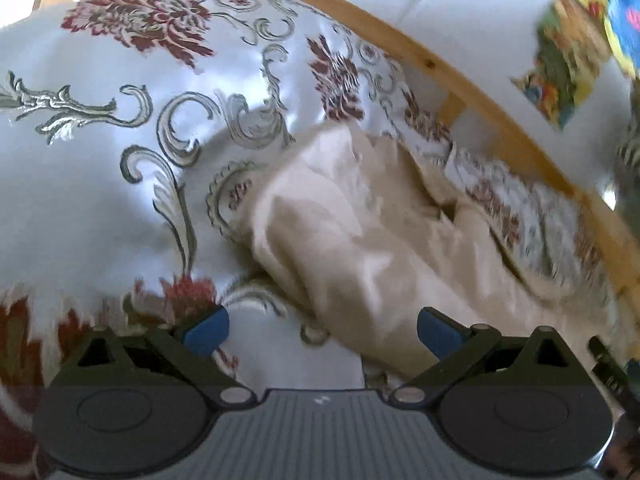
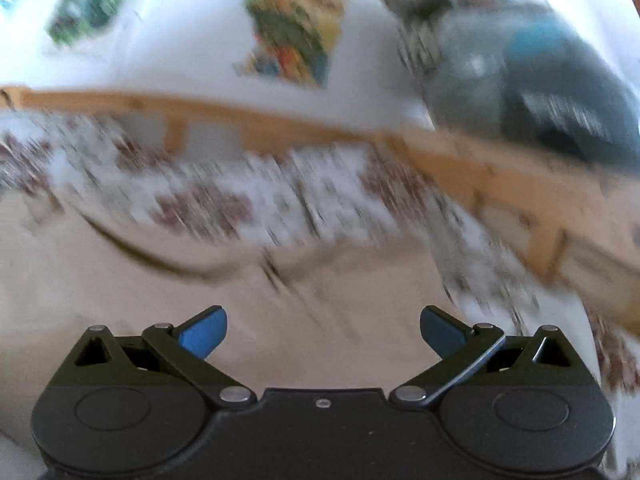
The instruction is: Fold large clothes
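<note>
A cream garment (image 1: pixel 360 240) lies crumpled on a white bedspread with red flowers and grey scrolls (image 1: pixel 100 168). My left gripper (image 1: pixel 323 330) is open and empty, just above the garment's near edge. In the right wrist view, which is blurred by motion, the cream garment (image 2: pixel 140 312) fills the lower half and my right gripper (image 2: pixel 323 330) is open and empty above it. The bedspread (image 2: pixel 240 200) shows beyond the garment.
A wooden bed rail (image 1: pixel 460 80) runs along the far side against a white wall with colourful pictures (image 1: pixel 560 68). The rail (image 2: pixel 280 124) and pictures (image 2: pixel 296 28) also show in the right wrist view. A dark grey and blue object (image 2: pixel 540 80) is at the upper right, too blurred to name.
</note>
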The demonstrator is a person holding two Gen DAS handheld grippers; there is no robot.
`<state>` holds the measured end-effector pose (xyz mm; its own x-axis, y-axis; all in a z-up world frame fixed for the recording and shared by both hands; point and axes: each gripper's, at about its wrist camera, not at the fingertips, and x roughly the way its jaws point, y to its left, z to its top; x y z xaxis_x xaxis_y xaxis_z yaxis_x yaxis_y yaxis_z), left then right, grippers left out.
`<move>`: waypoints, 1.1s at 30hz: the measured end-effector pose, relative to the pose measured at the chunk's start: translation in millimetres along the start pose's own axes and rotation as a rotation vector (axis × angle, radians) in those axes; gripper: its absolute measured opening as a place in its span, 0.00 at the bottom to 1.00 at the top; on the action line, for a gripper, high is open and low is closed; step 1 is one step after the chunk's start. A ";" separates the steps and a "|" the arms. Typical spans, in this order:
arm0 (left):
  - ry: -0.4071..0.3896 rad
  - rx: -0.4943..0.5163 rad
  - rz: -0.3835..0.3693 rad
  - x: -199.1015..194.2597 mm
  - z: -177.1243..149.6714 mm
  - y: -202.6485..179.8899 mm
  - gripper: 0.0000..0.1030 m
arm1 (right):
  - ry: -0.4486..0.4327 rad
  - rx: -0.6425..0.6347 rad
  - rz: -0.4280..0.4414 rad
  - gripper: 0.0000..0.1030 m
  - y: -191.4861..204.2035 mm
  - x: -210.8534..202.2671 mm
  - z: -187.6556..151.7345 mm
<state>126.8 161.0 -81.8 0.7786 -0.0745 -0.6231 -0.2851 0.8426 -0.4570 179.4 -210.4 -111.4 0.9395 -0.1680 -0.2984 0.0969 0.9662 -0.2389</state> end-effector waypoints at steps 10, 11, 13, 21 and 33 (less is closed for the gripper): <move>-0.022 -0.033 -0.020 9.1 26.1 22.1 0.92 | 0.186 0.026 0.254 0.99 21.0 35.3 -28.8; -0.033 -0.038 -0.018 6.6 23.1 20.2 0.94 | 0.180 0.021 0.250 0.99 21.9 33.7 -28.9; -0.048 -0.085 -0.030 1.1 14.9 19.0 0.99 | 0.165 0.004 0.237 0.99 26.1 28.6 -29.3; 0.027 -0.128 -0.156 22.4 -12.0 -11.3 0.99 | 0.153 0.020 0.238 0.99 26.0 26.7 -30.7; -0.031 -0.149 -0.018 50.0 -7.3 -30.5 0.82 | 0.166 0.032 0.248 0.99 26.6 27.7 -30.1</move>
<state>170.4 127.6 -103.6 0.8006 -0.0708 -0.5950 -0.3488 0.7524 -0.5588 198.2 -195.2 -153.8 0.8697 0.0466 -0.4913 -0.1157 0.9870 -0.1113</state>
